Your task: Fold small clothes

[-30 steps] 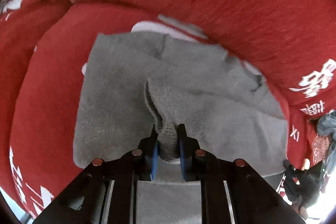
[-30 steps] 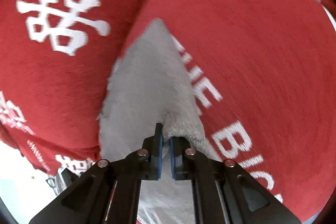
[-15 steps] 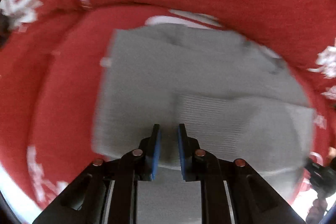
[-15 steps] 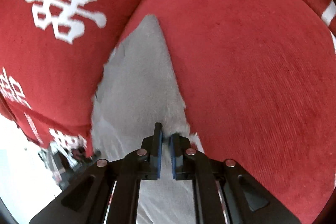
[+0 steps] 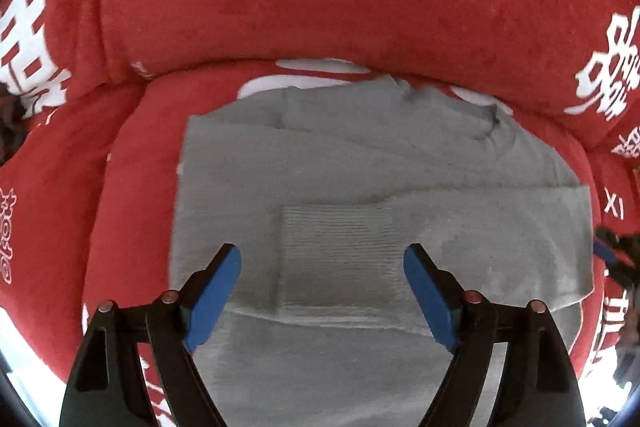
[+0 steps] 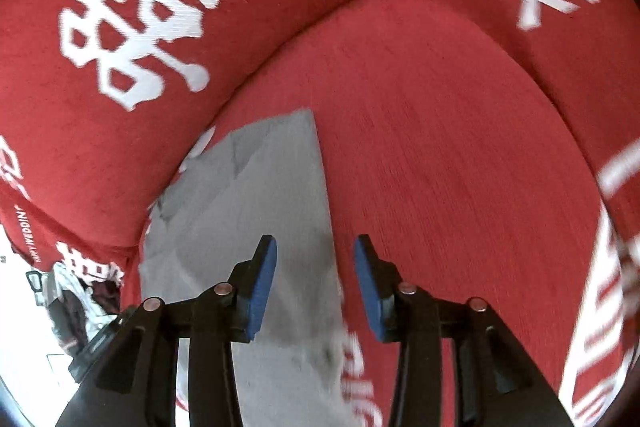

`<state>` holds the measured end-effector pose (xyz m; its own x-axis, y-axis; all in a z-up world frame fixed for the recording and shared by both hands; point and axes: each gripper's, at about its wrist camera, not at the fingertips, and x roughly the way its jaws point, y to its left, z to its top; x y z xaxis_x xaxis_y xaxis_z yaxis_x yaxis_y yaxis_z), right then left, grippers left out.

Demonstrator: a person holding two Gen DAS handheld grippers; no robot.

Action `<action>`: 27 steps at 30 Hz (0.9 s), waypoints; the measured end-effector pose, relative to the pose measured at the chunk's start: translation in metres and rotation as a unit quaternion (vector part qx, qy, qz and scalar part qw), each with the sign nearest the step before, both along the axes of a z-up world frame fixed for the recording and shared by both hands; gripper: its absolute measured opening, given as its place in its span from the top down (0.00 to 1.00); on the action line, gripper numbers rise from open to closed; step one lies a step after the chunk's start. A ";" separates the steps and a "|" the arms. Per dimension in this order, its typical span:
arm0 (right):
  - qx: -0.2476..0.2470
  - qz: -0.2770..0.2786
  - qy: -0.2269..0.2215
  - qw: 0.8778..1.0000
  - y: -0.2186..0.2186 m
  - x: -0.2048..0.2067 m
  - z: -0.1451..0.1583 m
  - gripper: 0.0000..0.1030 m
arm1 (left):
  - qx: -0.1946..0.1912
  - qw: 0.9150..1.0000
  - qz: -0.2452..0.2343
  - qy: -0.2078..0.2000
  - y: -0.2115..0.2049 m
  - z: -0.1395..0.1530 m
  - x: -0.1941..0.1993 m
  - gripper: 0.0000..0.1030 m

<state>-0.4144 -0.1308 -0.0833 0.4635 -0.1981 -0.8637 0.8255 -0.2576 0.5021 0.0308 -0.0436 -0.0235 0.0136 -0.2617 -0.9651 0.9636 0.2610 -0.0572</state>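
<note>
A red cushioned seat (image 5: 360,7) printed with white characters is carrying the work, and the grey knit garment (image 5: 248,187) is lying flat across it, one sleeve with a ribbed cuff (image 5: 336,251) folded over the body. It is looking soft, light and limp, likely sagging wherever unsupported, so pinching a doubled edge or the cuff seems wisest. The left hand-held gripper (image 5: 322,267) is standing wide above the cuff, having just been opening, holding nothing; the right hand-held gripper (image 6: 315,259), also just opening, is hovering half-spread over the garment's edge (image 6: 324,207), empty.
</note>
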 end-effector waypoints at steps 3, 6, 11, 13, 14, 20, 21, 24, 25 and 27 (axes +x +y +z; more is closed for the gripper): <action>0.007 0.002 0.004 1.000 -0.015 0.003 -0.009 0.77 | 0.014 1.000 0.003 0.001 -0.003 -0.017 -0.008 0.19; -0.003 0.036 0.036 0.999 -0.021 0.011 0.004 0.92 | 0.021 1.000 0.014 -0.003 0.003 -0.021 -0.006 0.19; -0.004 0.076 0.118 0.990 -0.020 0.007 0.002 0.96 | 0.048 0.998 0.021 -0.019 0.012 -0.039 0.004 0.19; -0.003 0.045 0.115 0.992 -0.018 -0.009 -0.003 1.00 | 0.042 0.999 0.025 -0.012 0.016 -0.040 0.009 0.18; 0.003 0.032 0.108 0.994 -0.016 -0.014 -0.001 1.00 | 0.043 0.999 0.025 -0.014 0.017 -0.039 0.009 0.18; 0.005 0.077 0.101 0.992 0.007 0.005 0.023 0.93 | 0.052 0.998 0.014 -0.043 0.023 -0.033 0.010 0.18; 0.002 0.085 0.098 0.992 0.015 0.010 0.030 0.91 | 0.054 0.997 0.017 -0.043 0.024 -0.033 0.011 0.18; -0.010 0.094 0.081 0.992 0.033 0.028 0.044 0.55 | 0.053 0.997 0.018 -0.046 0.025 -0.028 0.013 0.18; -0.017 0.101 0.082 0.991 0.038 0.034 0.047 0.53 | 0.053 0.997 0.015 -0.048 0.025 -0.028 0.012 0.18; -0.032 0.134 0.113 0.984 0.046 0.052 0.051 0.60 | 0.056 0.997 0.012 -0.054 0.024 -0.031 0.010 0.18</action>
